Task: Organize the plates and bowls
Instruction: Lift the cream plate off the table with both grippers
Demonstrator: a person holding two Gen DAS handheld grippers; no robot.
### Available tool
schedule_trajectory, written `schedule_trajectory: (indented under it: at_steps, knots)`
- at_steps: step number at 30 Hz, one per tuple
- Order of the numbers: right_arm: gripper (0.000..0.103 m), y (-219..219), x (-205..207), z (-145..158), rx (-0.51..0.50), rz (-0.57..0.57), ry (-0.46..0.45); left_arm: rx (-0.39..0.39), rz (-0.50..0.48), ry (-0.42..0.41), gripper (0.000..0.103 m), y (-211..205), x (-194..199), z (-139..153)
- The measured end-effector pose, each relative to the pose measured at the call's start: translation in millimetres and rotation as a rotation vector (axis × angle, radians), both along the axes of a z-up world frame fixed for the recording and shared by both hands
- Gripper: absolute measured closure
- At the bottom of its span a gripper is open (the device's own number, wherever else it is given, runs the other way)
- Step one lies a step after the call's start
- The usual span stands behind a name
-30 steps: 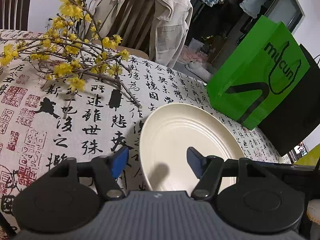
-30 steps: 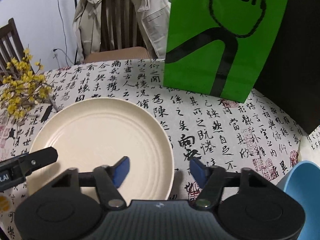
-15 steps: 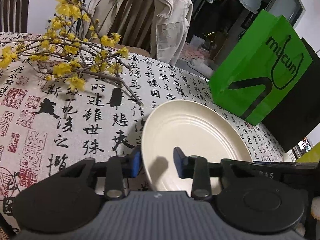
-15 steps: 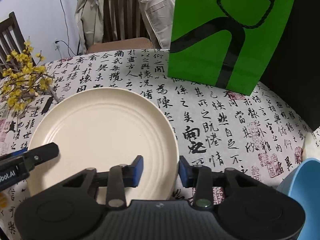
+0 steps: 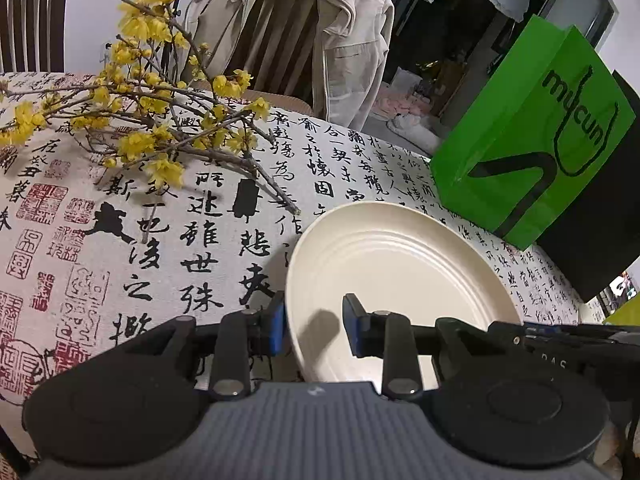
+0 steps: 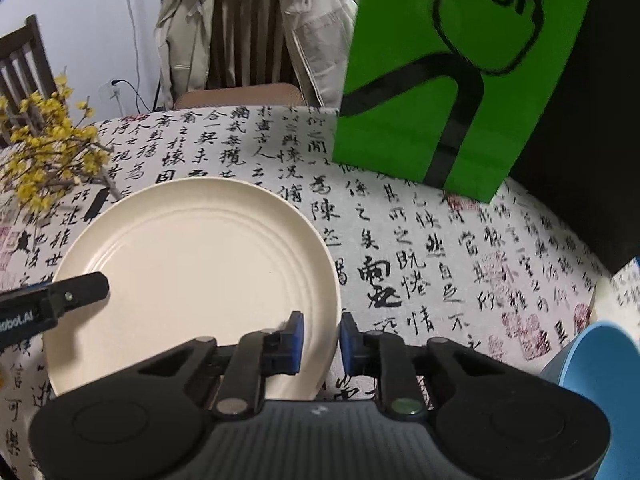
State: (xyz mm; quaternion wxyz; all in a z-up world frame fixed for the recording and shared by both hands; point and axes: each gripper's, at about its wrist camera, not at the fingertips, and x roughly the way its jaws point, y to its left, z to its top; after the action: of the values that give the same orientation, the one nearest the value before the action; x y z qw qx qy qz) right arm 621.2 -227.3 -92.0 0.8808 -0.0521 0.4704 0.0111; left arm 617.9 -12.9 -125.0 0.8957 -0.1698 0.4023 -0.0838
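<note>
Two grippers close in on one cream plate (image 5: 400,276) that lies on the calligraphy-print tablecloth (image 5: 120,248). In the left wrist view the plate fills the lower centre and right of the frame, and its left rim passes between the blue pads of the left gripper (image 5: 314,324): one pad sits outside the rim on the cloth side, the other over the plate's inner surface. The jaws stand narrow, and a strip of plate shows between the rim and the inner pad.

In the right wrist view the plate lies at centre left, and its right rim runs between the pads of the right gripper (image 6: 320,340), whose jaws are closing, one pad over the plate and one outside it. A blue bowl (image 6: 600,364) shows at the lower right edge. A green paper bag (image 6: 448,80) stands at upper right, and yellow flowering branches (image 5: 152,120) spread across the upper left of the left view.
</note>
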Motion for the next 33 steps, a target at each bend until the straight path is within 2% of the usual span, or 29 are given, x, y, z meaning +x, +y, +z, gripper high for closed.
schedule_trajectory:
  at_steps: [14,17,33]
  knots:
    - [0.085,-1.4,-12.9,9.9,-0.002,0.017,-0.052,0.001,-0.003,-0.015,0.073,0.8,-6.4,8.1]
    - [0.085,0.6,-18.7,16.1,-0.018,0.025,-0.089,0.008,-0.002,-0.032,0.073,0.3,-10.4,13.0]
    - [0.085,-2.8,-43.3,47.2,0.029,0.037,-0.185,-0.018,0.032,-0.128,0.073,8.7,-29.1,45.9]
